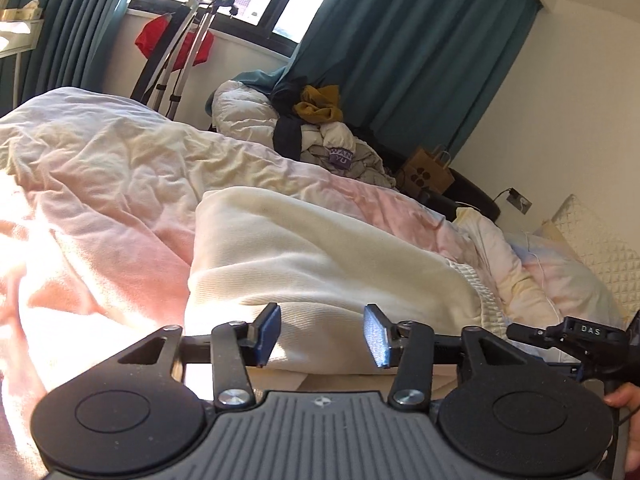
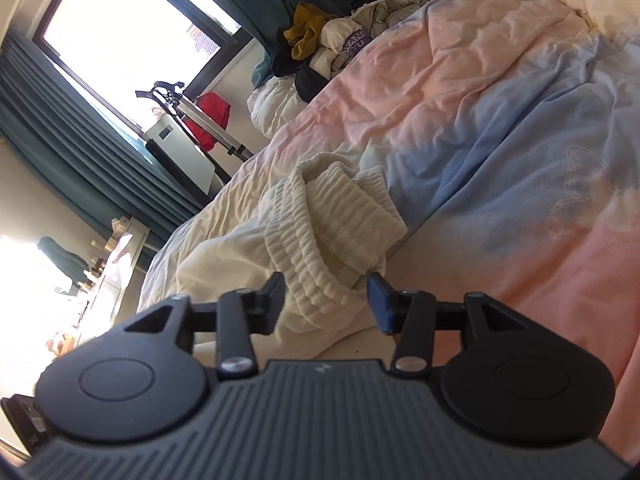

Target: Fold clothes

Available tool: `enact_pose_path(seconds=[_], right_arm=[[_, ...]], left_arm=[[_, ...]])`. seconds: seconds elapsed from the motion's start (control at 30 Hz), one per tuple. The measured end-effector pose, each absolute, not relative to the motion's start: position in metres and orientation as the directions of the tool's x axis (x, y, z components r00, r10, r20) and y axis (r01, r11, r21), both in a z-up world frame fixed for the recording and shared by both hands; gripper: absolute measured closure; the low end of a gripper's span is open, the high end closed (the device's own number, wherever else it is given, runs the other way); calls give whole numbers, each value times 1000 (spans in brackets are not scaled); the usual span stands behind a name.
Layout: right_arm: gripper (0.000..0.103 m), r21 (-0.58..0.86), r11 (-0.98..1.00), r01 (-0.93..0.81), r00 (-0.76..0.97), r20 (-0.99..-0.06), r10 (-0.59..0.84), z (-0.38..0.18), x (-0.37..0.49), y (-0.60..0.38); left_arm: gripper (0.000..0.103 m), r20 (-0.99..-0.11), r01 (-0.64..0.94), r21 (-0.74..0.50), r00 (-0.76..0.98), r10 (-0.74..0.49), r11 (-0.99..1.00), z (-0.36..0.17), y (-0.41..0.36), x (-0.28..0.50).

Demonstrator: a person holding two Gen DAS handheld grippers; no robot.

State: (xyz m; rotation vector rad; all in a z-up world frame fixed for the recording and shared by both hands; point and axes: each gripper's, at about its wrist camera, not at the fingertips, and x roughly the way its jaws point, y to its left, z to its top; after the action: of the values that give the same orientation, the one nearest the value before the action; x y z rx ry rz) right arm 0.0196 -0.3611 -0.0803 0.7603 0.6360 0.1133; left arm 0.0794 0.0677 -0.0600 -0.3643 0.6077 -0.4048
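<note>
A cream knitted garment [image 1: 320,252] lies folded on the bed, its ribbed hem [image 2: 332,216] bunched up in the right wrist view. My left gripper [image 1: 322,334] stands open just short of the garment's near edge, nothing pinched between its pads. My right gripper [image 2: 326,300] is also open; the ribbed hem lies in the gap between its fingers, and the pads do not press on it. The tip of the right gripper shows at the right edge of the left wrist view, with part of a hand below it.
The bed carries a crumpled pink, blue and cream duvet [image 2: 500,128]. A pile of clothes [image 1: 320,128] sits at the far side by teal curtains [image 1: 400,40]. A garment steamer stand [image 1: 180,56], a paper bag [image 1: 428,172] and pillows [image 1: 588,240] are nearby.
</note>
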Motion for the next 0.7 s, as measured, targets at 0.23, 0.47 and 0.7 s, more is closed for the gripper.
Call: enact_pose_path(seconds=[0.23,0.47,0.7], right_arm=[[19,715,680,162,732,-549,404,-106,41,-352],[14,686,704,186,679,-608,412,-133,73,-335],[9,755,647,106,728,-502,467,-130,80,-336]], left_arm=[[27,-457,200,-557,737,-498,806,-71,84,92],[19,-454,110,-616,759,-467,780,-72,101,96],[18,-560,6,-640,682,-471,768,-110,109,123]])
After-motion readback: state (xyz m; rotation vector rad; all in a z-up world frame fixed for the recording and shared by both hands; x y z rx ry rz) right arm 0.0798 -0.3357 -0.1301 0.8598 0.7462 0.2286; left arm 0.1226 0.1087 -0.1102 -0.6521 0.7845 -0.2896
